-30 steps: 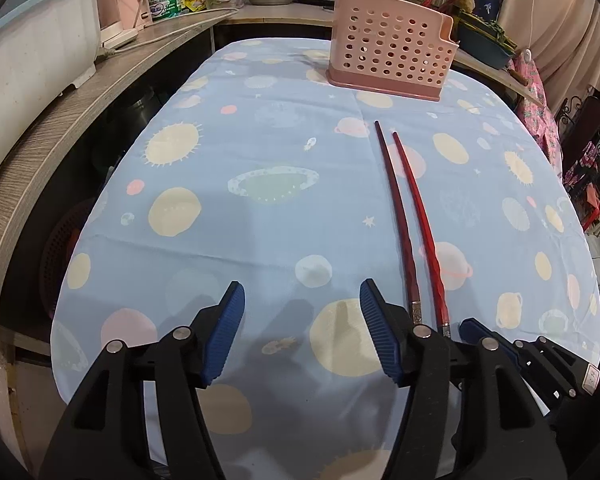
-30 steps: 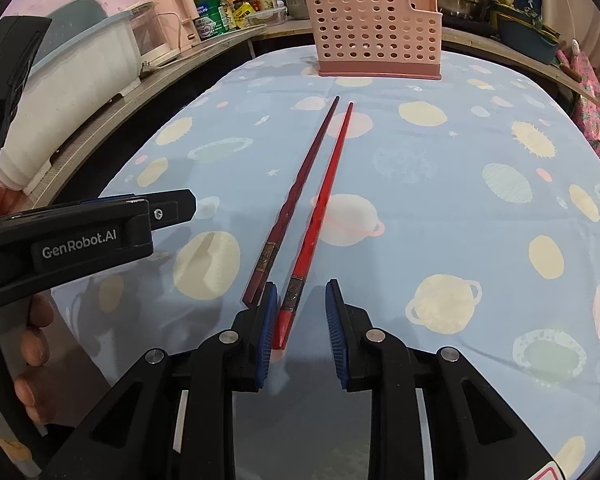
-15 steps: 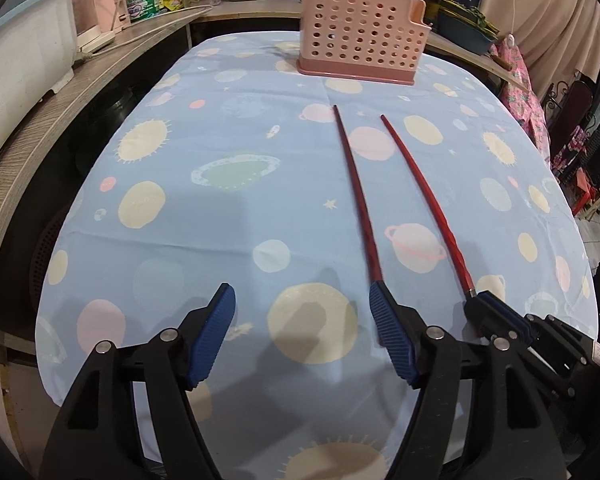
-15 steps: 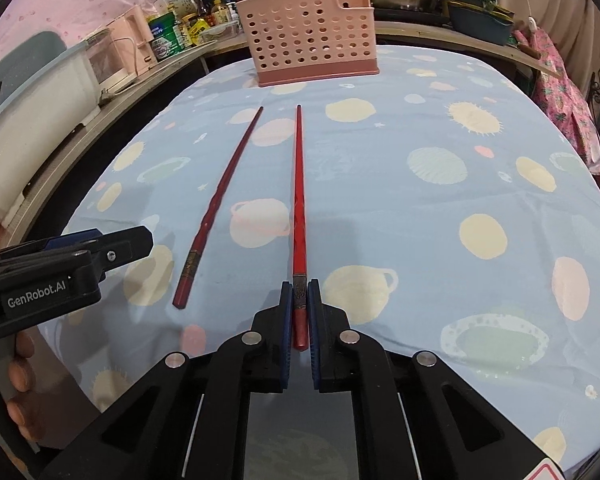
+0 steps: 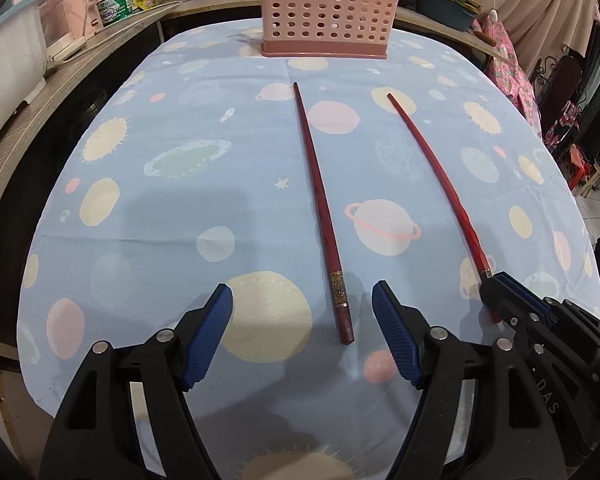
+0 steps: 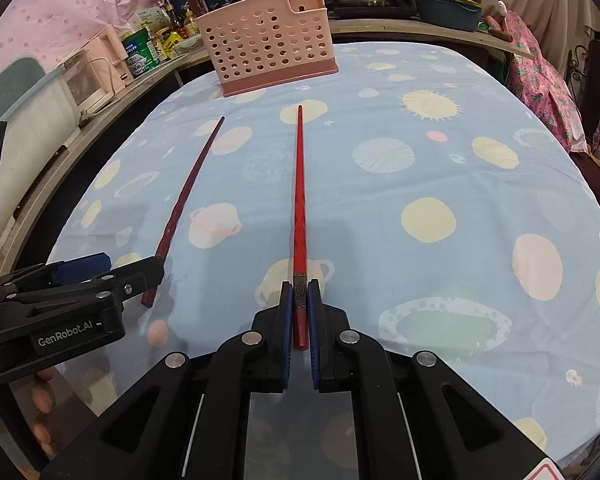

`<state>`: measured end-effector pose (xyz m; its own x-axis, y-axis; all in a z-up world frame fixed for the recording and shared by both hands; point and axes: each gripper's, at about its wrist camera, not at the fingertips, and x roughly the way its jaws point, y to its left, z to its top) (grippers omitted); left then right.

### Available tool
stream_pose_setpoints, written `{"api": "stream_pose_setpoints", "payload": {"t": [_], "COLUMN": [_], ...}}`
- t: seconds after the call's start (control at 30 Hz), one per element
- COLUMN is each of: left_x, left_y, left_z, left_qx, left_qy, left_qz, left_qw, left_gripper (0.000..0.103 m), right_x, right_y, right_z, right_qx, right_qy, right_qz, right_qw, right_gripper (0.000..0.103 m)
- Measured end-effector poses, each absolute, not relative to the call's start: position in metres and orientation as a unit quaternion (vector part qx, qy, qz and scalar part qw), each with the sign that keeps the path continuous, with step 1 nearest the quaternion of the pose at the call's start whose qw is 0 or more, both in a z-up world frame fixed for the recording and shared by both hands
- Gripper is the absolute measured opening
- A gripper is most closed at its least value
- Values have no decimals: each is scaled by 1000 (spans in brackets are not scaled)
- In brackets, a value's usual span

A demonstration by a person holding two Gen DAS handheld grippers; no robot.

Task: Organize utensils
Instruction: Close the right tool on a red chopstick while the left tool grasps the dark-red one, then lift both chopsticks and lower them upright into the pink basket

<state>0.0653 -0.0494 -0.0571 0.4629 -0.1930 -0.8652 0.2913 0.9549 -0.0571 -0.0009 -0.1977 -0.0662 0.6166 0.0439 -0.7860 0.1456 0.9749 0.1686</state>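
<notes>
While the planet-print tablecloth (image 5: 160, 216) carries the pink perforated caddy (image 5: 326, 10) at its far end, the left gripper (image 5: 302, 320) gapes around the darker chopstick's (image 5: 320, 204) butt, and the right gripper (image 6: 300, 300) pinches the brighter red chopstick (image 6: 300, 192), both sticks pointing toward that caddy.

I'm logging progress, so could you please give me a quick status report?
Right gripper shut on one red chopstick. Left gripper open around the other chopstick. Path to pink utensil basket unobstructed.

Table (image 5: 148, 240), blue planet-print cloth: pink basket (image 5: 326, 8) at far end; dark chopstick (image 5: 320, 196) flat mid-cloth, pointing twd basket.
</notes>
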Motion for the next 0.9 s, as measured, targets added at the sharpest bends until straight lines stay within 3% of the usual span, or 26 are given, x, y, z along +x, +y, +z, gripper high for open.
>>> {"api": "stream_pose_setpoints", "payload": {"t": [0.33, 0.43, 0.6, 0.9], "left_x": [66, 67, 68, 69], "left_y": [-43, -42, -37, -33], "left_z": [-62, -62, -61, -57], "left_qx": [43, 42, 34, 23], "left_qy": [504, 503, 507, 513], "left_qz": [-133, -132, -135, -143], "left_qw": [852, 853, 851, 846], "left_gripper": [52, 40, 10, 7], "right_x": [-1, -1, -1, -1], "right_y": [-198, -198, -198, -197], "right_z": [-66, -66, -66, -65], "right_qx": [108, 108, 108, 109], "right_qy": [437, 437, 437, 437], "right_qz": [-28, -28, -28, -28], "right_qw": [893, 893, 893, 892], "right_gripper": [7, 7, 7, 7]}}
